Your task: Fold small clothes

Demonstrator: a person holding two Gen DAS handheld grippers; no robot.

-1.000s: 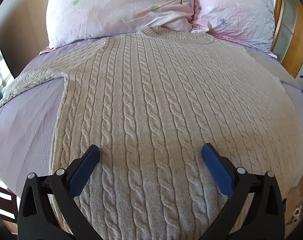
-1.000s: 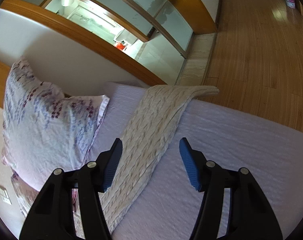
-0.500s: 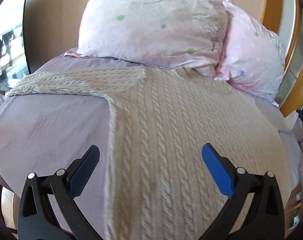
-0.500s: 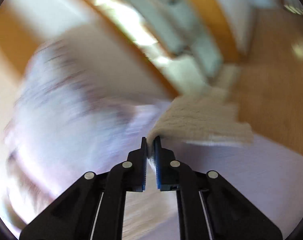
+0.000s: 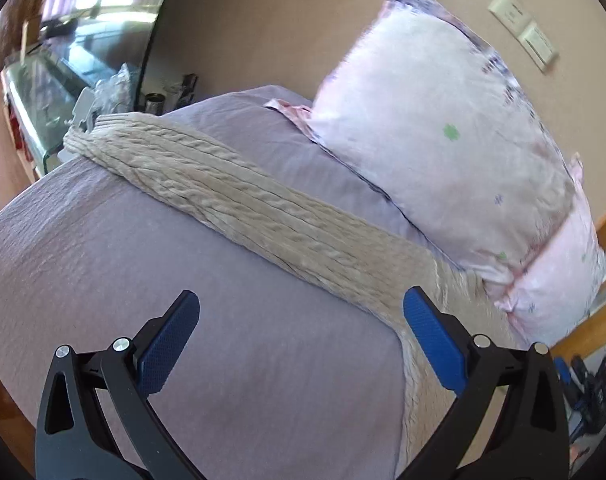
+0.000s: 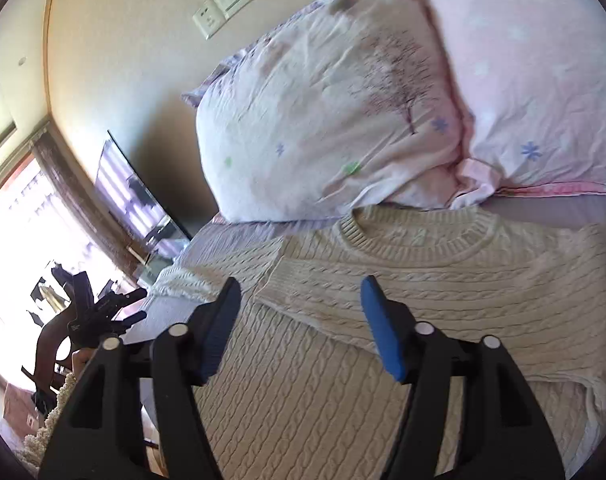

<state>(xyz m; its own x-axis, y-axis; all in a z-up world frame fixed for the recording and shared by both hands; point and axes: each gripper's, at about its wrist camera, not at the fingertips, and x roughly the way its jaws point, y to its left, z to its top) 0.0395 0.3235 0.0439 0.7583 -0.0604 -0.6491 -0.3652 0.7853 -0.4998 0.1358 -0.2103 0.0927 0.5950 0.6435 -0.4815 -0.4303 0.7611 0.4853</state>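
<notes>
A beige cable-knit sweater (image 6: 383, 380) lies flat on a lilac bed sheet (image 5: 103, 272), neck toward the pillows. Its right sleeve (image 6: 443, 300) lies folded across the chest below the collar (image 6: 419, 236). Its left sleeve (image 5: 231, 196) lies stretched straight out over the sheet toward the bed's edge. My left gripper (image 5: 301, 338) is open and empty, above the sheet just short of that sleeve's shoulder end. My right gripper (image 6: 299, 322) is open and empty, above the end of the folded sleeve. The left gripper (image 6: 103, 312) also shows in the right wrist view, far left.
Two pale pink flowered pillows (image 6: 335, 120) (image 6: 543, 60) lean at the head of the bed. A glass-topped side table (image 5: 43, 92) with small items stands beyond the sleeve's cuff. Wall switches (image 6: 223, 4) are above the pillows. A wooden bed frame (image 5: 591, 320) is at the right.
The right gripper shut on the right sleeve, carried it over the chest and opened, leaving it folded there. The left gripper swung left from the sweater's body toward the outstretched left sleeve.
</notes>
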